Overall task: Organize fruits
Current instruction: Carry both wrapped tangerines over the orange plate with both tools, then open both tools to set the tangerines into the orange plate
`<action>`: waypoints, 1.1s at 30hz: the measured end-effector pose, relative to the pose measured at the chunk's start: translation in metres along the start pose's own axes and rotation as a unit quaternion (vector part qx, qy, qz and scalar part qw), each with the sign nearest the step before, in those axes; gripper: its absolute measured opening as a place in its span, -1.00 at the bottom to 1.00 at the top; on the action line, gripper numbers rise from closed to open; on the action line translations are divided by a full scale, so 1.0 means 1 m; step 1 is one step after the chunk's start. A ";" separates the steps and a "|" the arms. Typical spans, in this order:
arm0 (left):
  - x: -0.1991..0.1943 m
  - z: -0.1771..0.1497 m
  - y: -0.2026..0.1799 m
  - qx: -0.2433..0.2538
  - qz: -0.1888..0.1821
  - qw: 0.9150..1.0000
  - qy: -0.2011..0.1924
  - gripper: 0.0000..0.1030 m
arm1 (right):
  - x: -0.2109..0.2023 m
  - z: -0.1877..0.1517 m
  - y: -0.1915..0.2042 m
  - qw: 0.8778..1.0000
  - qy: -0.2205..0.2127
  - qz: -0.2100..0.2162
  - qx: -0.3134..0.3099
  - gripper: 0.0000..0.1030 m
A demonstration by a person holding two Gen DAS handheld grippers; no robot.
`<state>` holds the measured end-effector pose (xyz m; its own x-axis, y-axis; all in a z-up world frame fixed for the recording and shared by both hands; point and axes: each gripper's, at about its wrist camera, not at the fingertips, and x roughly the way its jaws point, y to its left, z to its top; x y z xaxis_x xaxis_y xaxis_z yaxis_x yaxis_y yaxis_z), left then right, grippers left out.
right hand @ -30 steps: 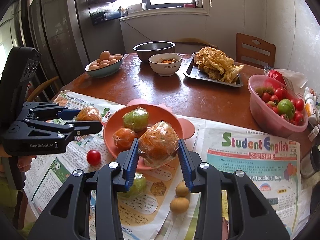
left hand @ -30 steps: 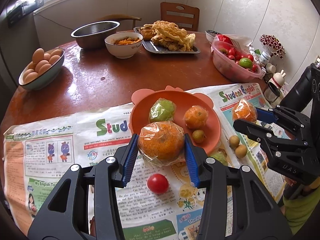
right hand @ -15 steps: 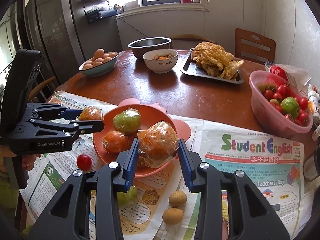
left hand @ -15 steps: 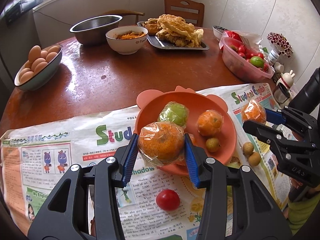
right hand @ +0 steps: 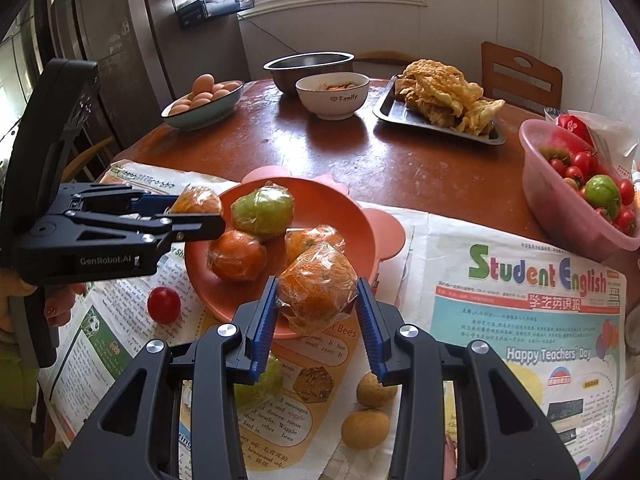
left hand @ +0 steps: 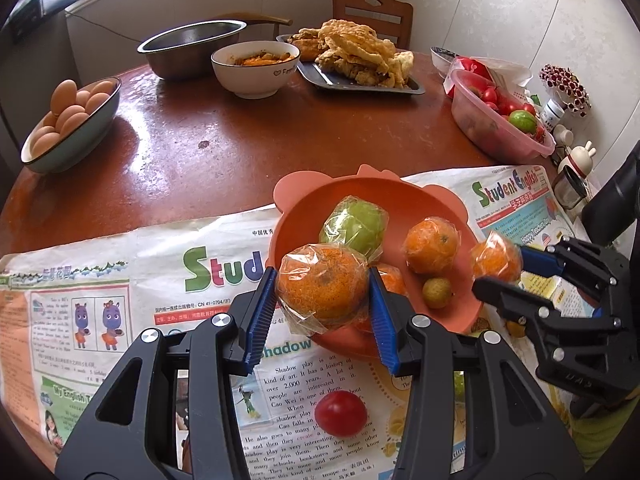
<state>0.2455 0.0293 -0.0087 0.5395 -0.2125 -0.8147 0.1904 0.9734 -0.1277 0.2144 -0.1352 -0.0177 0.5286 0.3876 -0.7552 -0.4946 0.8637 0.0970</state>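
1. Two wrapped oranges are gripped, one per gripper. From the left wrist, the left gripper (left hand: 322, 300) has its blue fingers (left hand: 262, 312) closed on a wrapped orange (left hand: 323, 286) held above the near rim of the orange plate (left hand: 400, 200). That plate holds a wrapped green fruit (left hand: 354, 224), an orange (left hand: 431, 246) and a small round fruit (left hand: 437, 293). A red tomato (left hand: 341, 413) lies on the newspaper (left hand: 120, 292) near the tabletop's front edge.

2. From the right wrist, the right gripper (right hand: 316, 300) clamps a second wrapped orange (right hand: 317, 289) over the plate's (right hand: 340, 208) near rim. Two brown fruits (right hand: 370, 408) sit on the newspaper just beside its right finger.
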 end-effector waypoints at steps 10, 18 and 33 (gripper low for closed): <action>0.007 0.005 0.004 0.000 0.004 1.000 0.003 -0.30 | 0.009 0.001 0.001 1.000 0.007 -0.007 -0.009 -0.28; 0.010 0.009 0.006 -0.002 0.002 1.000 0.000 -0.30 | 0.016 0.010 -0.004 1.000 0.009 -0.014 -0.012 -0.28; 0.011 0.009 0.006 -0.001 0.003 1.000 -0.002 -0.30 | 0.018 0.011 -0.001 1.000 0.007 -0.016 -0.017 -0.12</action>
<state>0.2600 0.0320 -0.0128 0.5445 -0.2061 -0.8130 0.1848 0.9750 -0.1233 0.2324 -0.1253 -0.0242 0.5350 0.3546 -0.7668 -0.5009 0.8641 0.0500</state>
